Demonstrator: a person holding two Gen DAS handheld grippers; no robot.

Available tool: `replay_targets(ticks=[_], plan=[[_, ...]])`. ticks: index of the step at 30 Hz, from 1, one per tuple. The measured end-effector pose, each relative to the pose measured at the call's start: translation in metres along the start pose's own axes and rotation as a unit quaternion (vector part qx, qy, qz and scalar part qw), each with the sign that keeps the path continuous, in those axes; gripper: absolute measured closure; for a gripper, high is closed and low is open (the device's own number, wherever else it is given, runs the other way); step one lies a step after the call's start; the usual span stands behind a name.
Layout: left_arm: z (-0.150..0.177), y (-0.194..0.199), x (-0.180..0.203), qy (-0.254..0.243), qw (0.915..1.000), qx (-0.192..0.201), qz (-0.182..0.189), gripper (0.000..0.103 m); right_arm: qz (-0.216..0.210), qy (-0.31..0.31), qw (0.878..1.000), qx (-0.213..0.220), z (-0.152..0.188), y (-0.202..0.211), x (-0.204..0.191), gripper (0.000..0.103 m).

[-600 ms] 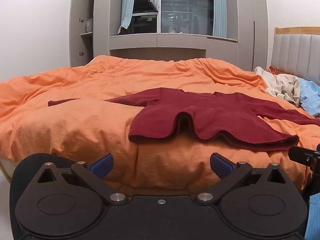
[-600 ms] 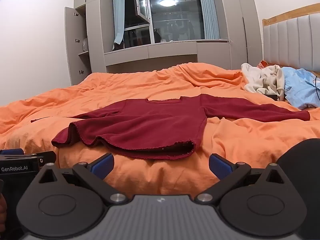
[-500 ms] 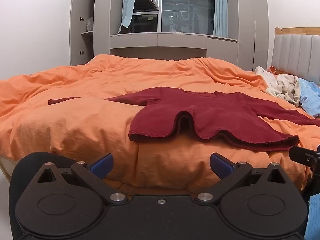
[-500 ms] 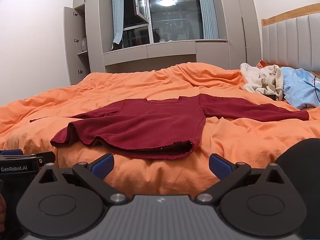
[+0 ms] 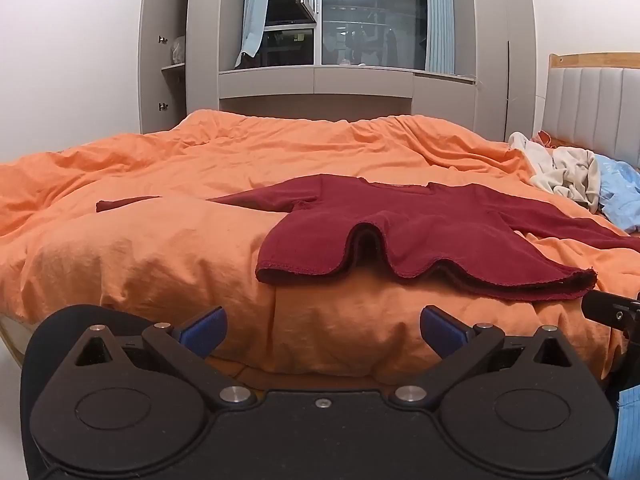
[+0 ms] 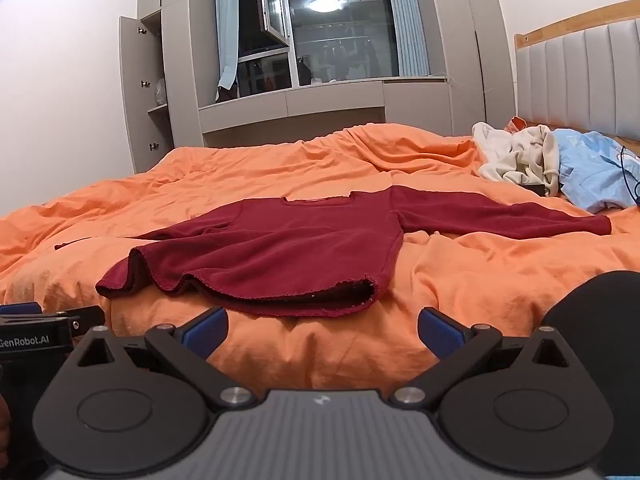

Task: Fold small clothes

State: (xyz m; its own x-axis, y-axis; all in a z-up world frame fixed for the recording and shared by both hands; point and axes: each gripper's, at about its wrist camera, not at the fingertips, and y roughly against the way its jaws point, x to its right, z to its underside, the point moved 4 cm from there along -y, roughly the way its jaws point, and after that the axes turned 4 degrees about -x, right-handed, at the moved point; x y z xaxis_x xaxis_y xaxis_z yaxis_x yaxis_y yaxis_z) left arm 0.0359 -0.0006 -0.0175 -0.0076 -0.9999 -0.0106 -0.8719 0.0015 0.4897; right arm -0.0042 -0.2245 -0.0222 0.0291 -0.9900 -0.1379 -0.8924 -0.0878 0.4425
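Bedroom, two gripper views, catalogued.

Shirt (image 5: 420,236): dark red, long-sleeved, spread flat on the orange duvet (image 5: 160,248), centre of frame in both views. Hem toward the cameras at the near edge of the bed, rippled into two or three raised folds; neckline on the far side. One sleeve runs toward the left of frame, partly sunk behind a fold of duvet; the other stretches right, toward the pile of clothes. In the right wrist view the shirt (image 6: 280,256) sits left of centre, its right sleeve ending near the right edge.

Left gripper (image 5: 322,330): bottom of frame, jaws spread wide, blue pads well apart, nothing between them. Short of the bed edge, not touching the shirt.

Right gripper (image 6: 322,330): bottom of frame, jaws likewise wide apart and empty, below the hem, apart from it.

Pile of clothes (image 6: 520,156): cream garment, right of frame by the headboard, crumpled; a light blue garment (image 6: 596,168) just beside it.

Headboard (image 6: 580,76): grey padded panels with wooden rail, upper right.

Window (image 6: 340,28): dark, one pane swung inward, ceiling lamp reflected; pale blue curtains either side.

Wardrobe (image 5: 168,52): grey, upper left, door open, shelves showing.
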Motion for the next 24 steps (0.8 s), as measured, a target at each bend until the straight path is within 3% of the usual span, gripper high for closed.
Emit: replay_targets(ticks=[18,24], plan=[[0.010,0.011,-0.007,0.002,1.0000,0.002,-0.001,0.000,0.001,-0.001,1.000,-0.001,0.000,0.000,0.000,0.000],[0.000,0.000,-0.001,0.001,1.0000,-0.002,0.000,0.000,0.001,-0.002,1.000,-0.001,0.000,0.000,0.000,0.000]])
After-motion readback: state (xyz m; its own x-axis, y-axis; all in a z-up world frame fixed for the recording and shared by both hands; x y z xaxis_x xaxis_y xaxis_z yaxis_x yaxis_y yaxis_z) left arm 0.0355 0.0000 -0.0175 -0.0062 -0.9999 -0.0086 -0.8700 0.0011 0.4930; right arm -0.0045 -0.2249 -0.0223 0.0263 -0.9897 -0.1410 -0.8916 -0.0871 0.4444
